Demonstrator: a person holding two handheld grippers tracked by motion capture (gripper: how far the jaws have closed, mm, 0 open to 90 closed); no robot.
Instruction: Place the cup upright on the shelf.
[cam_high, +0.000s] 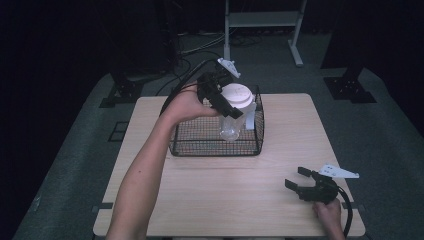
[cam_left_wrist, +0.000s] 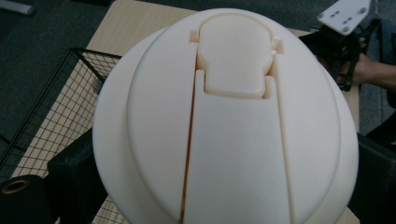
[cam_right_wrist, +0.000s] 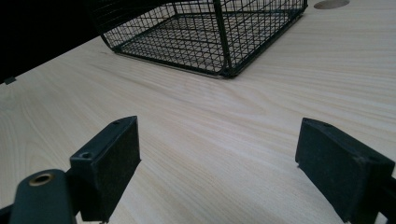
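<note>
While clamped, unlabelled white lid (cam_left_wrist: 229, 126).

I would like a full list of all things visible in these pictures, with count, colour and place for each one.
jug: one, clear body with a white lid, held above the basket at the table's far side.
wire basket: one, black, on the far middle of the table.
table: one, light wood, centre of the high view.
white frame: one, on the floor behind the table.
left gripper: one, black, jaws closed on the jug under its lid.
right gripper: one, black, jaws apart and empty, low over the table's near right corner.
</note>
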